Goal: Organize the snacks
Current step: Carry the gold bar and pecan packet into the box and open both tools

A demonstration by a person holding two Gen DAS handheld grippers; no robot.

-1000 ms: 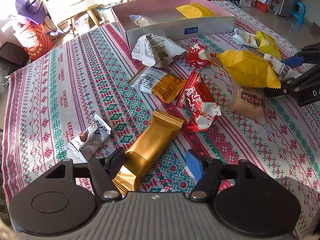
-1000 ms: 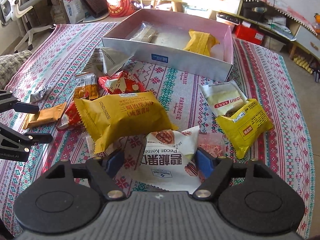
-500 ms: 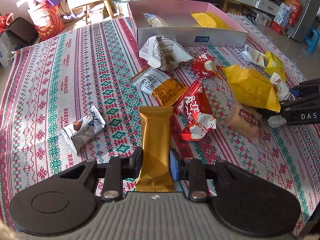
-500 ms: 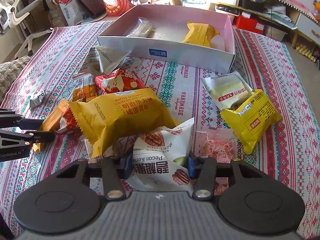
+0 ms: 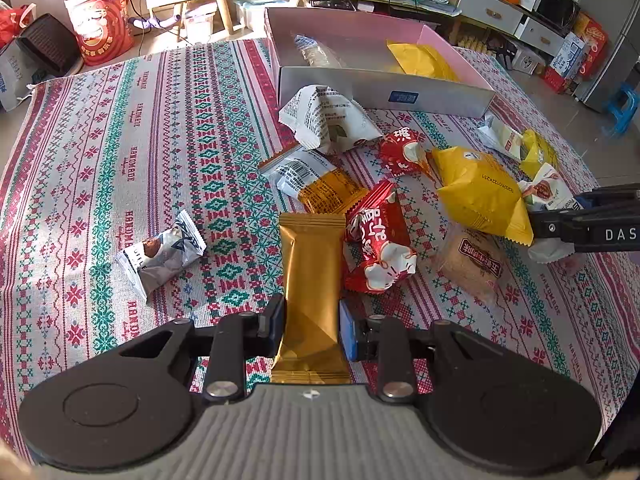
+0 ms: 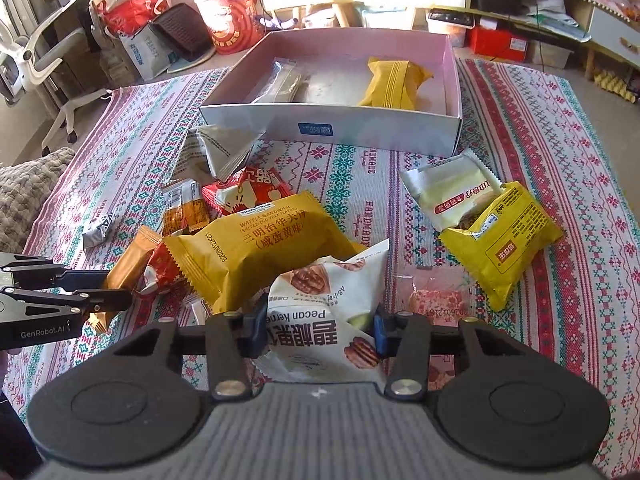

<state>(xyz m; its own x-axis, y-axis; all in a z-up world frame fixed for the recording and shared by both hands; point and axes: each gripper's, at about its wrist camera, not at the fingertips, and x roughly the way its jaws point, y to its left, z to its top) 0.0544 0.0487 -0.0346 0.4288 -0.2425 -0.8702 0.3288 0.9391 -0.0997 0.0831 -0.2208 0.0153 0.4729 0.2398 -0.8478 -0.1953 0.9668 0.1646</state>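
My left gripper (image 5: 311,317) is shut on the near end of a long gold snack bar (image 5: 312,264), which points away from me over the patterned cloth. My right gripper (image 6: 318,326) is closing on a white pecan kernel packet (image 6: 320,300), both pads pressing its crumpled sides. The pink-lined box (image 6: 360,128) stands at the far side, holding a yellow packet (image 6: 394,80) and a clear-wrapped one (image 6: 284,82). In the right wrist view the left gripper (image 6: 120,296) shows at the left edge with the gold bar (image 6: 128,260).
Loose snacks lie between the grippers and the box: a large yellow waffle packet (image 6: 260,244), red packets (image 5: 378,248), a white crumpled bag (image 5: 328,120), a silver truffle packet (image 5: 160,252), and a yellow and a white packet (image 6: 500,240) at the right. Furniture and bags stand beyond the cloth.
Both grippers went from open around their snacks to closed on them. The gold bar swung from slanted to straight between the left fingers. The pecan packet crumpled and rose slightly.
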